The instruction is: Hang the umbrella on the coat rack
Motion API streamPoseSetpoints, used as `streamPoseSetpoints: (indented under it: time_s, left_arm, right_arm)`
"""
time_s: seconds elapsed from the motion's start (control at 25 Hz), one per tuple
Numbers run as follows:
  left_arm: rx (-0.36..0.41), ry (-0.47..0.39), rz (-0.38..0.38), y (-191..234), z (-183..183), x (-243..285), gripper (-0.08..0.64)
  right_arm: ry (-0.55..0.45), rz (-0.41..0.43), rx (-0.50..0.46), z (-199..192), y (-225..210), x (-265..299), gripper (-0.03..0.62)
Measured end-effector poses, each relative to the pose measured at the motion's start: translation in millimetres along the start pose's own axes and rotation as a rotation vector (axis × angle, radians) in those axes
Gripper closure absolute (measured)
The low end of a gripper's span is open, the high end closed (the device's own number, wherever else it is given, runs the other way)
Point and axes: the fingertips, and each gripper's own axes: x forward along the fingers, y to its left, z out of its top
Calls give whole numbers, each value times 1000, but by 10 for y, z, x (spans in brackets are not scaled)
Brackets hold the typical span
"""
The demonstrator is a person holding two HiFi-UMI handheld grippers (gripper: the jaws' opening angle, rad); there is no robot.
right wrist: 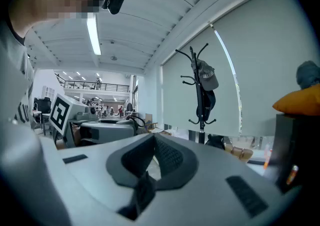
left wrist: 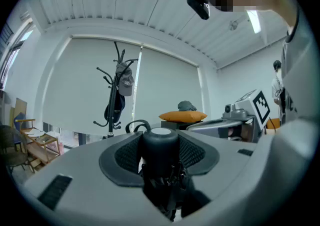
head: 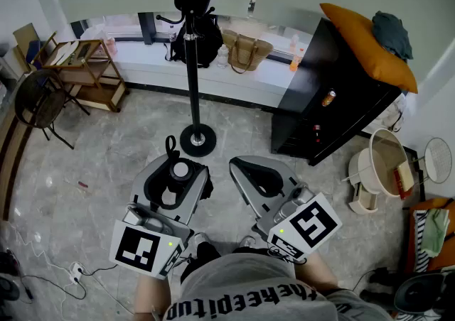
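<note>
Saw the left gripper [head: 183,163] at the lower left of the head view, held level, jaws spread wide and clamped on the folded black umbrella [head: 178,172]. Found the umbrella standing between the dark mesh pads, pale round end cap facing up, with a thin black strap loop [head: 170,146] curling out just past the jaw tips. Confirmed the same grip at the lower centre of the left gripper view, the dark barrel of the umbrella filling the gap between both pads.

Saw the right gripper [head: 237,164] at the lower centre-right of the head view, also level, just beside the left one and apart from it. Read its jaws in the right gripper view as drawn together at the tips, nothing between them.

Placed the coat rack [head: 192,64] at the upper centre of the head view, round base [head: 197,140] on the grey marbled floor [head: 106,163], near the jaw tips of both grippers yet not touched by either. Noted a grey cap [left wrist: 124,81] and a dark bag [left wrist: 114,107] hung on the rack at the centre-left of the left gripper view.

Spotted a black cabinet [head: 334,99] at the right with an orange cushion [head: 370,46] on top, a tan handbag [head: 245,50] on the window ledge at the upper centre, and a wooden cart [head: 85,71] at the upper left.
</note>
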Motion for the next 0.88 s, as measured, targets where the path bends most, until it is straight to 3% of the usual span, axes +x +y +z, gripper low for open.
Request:
streamPoseSetpoints:
  time_s: [0.32,0.88]
  left_arm:
    - [17,8,-11,-85,12,-65,351]
    - [32,-8,-61,173,33,-260,351]
  right_arm:
    - [-16,-1,-1,39,87,-51,580]
    - [-47,-44,35,25,324,199,580]
